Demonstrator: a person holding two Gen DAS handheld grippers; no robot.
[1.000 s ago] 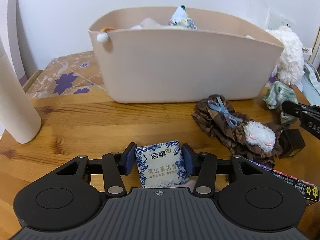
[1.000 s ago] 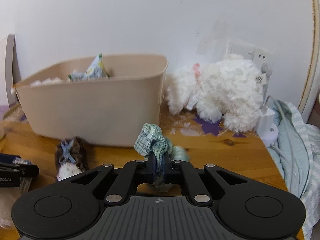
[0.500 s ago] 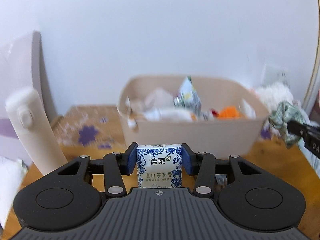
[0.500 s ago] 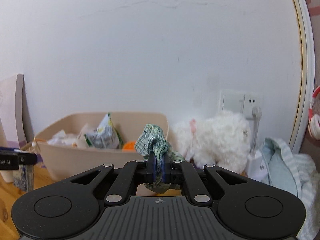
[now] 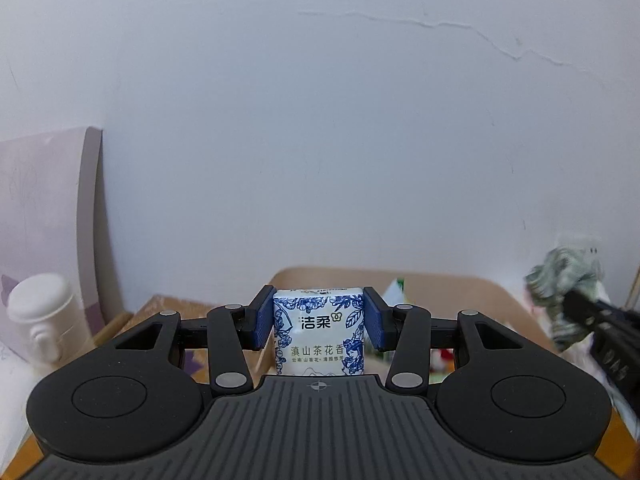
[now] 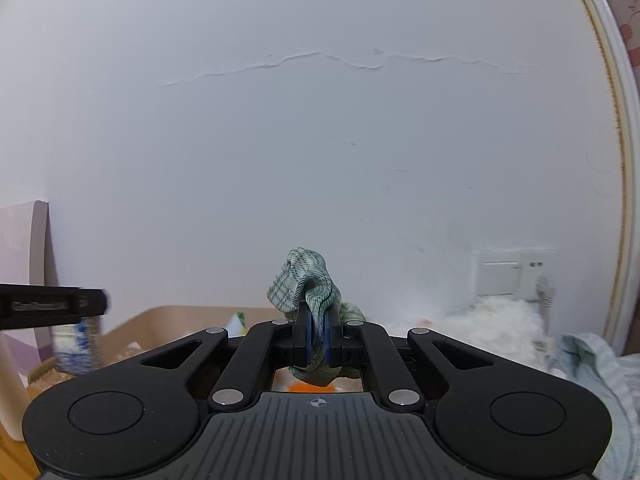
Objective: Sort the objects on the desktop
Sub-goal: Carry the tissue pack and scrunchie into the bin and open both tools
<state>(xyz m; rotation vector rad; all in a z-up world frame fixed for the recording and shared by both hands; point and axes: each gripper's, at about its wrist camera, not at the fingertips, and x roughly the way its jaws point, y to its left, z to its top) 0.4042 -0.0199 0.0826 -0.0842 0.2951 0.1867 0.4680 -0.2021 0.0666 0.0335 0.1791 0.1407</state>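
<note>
My left gripper (image 5: 319, 322) is shut on a blue-and-white tissue pack (image 5: 319, 334), held upright in the air in front of the beige storage bin (image 5: 460, 284). The pack (image 6: 78, 346) and the left gripper's black finger show blurred at the left of the right wrist view. My right gripper (image 6: 317, 334) is shut on a green plaid cloth (image 6: 306, 284) that bunches above the pads and hangs below them. That cloth (image 5: 560, 284) appears blurred at the right of the left wrist view, above the bin's right end. The bin (image 6: 172, 322) lies low behind the right gripper.
A white lidded bottle (image 5: 44, 320) and a pale board (image 5: 48, 216) stand at the left by the wall. A white plush toy (image 6: 492, 328), a wall socket (image 6: 516, 278) and a light striped garment (image 6: 600, 368) lie at the right. Snack packets and an orange item sit in the bin.
Both grippers have risen with their loads and tilted up, so the table has dropped from sight and the wall fills the views. The bin now sits low behind each gripper.
</note>
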